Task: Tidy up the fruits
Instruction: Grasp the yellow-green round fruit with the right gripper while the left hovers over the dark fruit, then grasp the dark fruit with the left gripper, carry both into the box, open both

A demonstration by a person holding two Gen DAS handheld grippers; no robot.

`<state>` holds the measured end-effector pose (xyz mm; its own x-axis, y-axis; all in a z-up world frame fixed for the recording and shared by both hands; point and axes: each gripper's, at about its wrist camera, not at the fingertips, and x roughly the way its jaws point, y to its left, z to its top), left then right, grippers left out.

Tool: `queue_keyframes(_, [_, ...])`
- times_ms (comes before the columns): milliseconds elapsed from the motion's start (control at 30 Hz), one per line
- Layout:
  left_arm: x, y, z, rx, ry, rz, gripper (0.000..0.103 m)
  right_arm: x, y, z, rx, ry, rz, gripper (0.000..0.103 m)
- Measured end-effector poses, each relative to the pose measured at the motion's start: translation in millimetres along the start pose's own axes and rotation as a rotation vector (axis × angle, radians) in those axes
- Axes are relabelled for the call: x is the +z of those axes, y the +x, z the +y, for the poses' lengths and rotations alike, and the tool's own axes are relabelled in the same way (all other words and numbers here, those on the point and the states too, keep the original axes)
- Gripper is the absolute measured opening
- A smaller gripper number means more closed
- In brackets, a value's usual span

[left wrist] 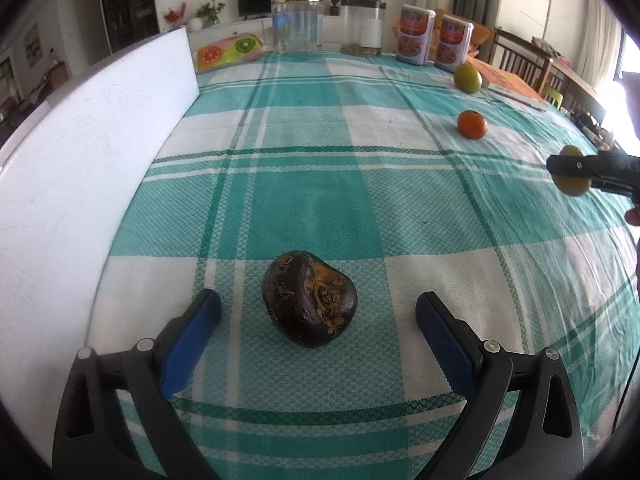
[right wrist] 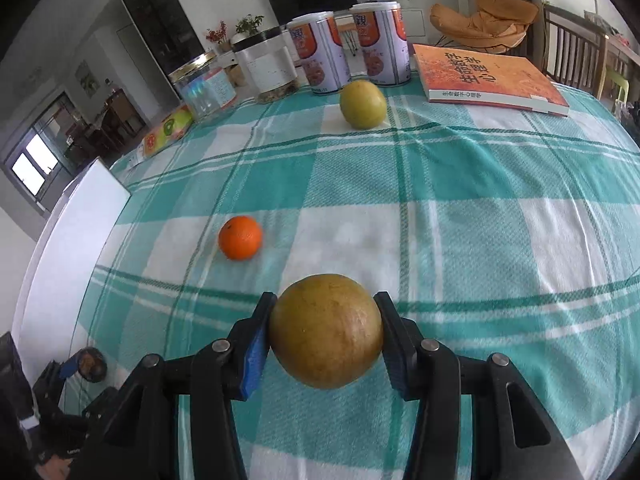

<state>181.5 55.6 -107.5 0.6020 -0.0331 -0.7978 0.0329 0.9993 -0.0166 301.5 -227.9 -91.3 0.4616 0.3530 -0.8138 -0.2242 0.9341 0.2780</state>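
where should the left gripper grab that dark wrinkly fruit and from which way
Grip the dark fruit across its middle, coming down from above with the open left gripper. It lies loose on the tablecloth, between the fingers, nothing crowding it.

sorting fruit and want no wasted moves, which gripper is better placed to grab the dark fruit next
Left. The left hand-held gripper is open, with the dark fruit lying on the checked cloth between its fingers. The right hand-held gripper is already shut on a yellow-green fruit.

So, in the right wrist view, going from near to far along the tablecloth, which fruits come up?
Yellow-green fruit clamped in the right gripper → orange mandarin → yellow-green fruit by the cans.
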Motion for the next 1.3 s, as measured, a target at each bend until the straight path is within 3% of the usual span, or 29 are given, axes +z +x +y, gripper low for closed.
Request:
queue_keyframes(133, [0,0,0,0.0,0.0,0.0,0.099,-61,-24,46,0.012,-0.114,0.023,0.049])
queue_keyframes(333, [0,0,0,0.0,0.0,0.0,0.099,-110,-22,77,-0.134,-0.238,-0.04,0.05])
queue_keyframes(500, [0,0,0,-0.001,-0.001,0.0,0.099,-113,-19,77,-0.158,-0.246,-0.07,0.067])
queue_keyframes(567, [0,0,0,-0.003,-0.002,0.0,0.098,-111,-17,75,-0.166,-0.234,-0.059,0.086])
queue_keyframes(667, [0,-1,3,-0.027,-0.018,-0.007,0.099,-109,-13,75,-0.134,-0.231,-0.046,0.096])
queue_keyframes(900, [-1,-6,13,-0.103,-0.072,-0.032,0.099,-108,-14,70,-0.065,-0.21,-0.049,0.102])
queue_keyframes(1067, [0,-6,14,-0.111,-0.067,-0.031,0.099,-107,-18,64,-0.012,-0.179,-0.062,0.103])
queue_keyframes(1200, [0,-10,16,-0.107,-0.059,-0.001,0.097,-113,-32,48,0.099,-0.093,-0.045,0.102])
queue_keyframes(1300, [-2,-13,8,-0.086,-0.003,-0.01,0.097,-115,-40,47,0.087,-0.094,-0.015,0.102])
